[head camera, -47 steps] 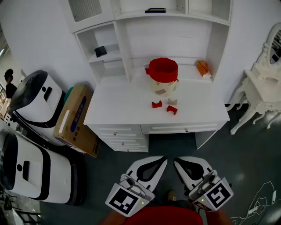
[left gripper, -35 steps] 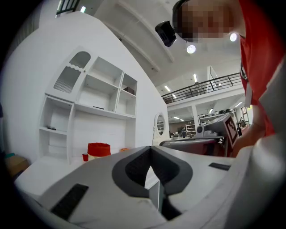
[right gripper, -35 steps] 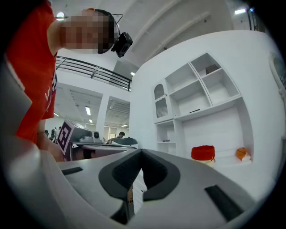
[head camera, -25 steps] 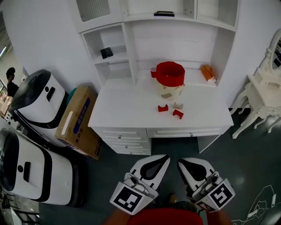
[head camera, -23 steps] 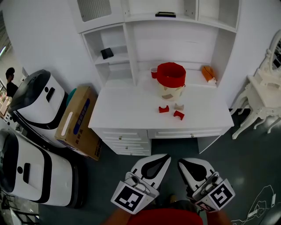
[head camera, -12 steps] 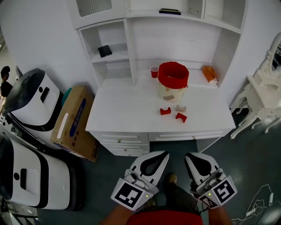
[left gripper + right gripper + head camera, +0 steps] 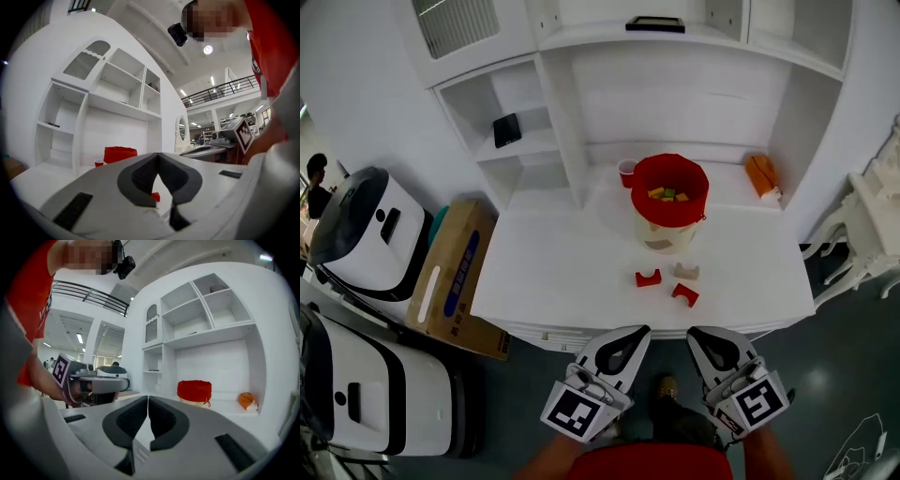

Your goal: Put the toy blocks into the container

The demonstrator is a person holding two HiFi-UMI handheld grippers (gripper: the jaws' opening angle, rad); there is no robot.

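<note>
Red block (image 7: 155, 197) half-hidden behind L gripper (image 7: 158, 155), pressed together; R gripper (image 7: 148, 400) empty, just easing apart.

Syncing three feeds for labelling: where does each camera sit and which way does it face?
Head view: on the person's head, steeply down at the desk, red container and loose blocks; left gripper, right gripper, red shirt below.
Left gripper view: on that gripper, level along its shut jaws toward the desk; red shirt at right.
Right gripper view: on that gripper, along empty jaws that have just been opening slightly; the person's hand at left.
Shared: all show the container; each gripper view catches the other gripper.
</note>
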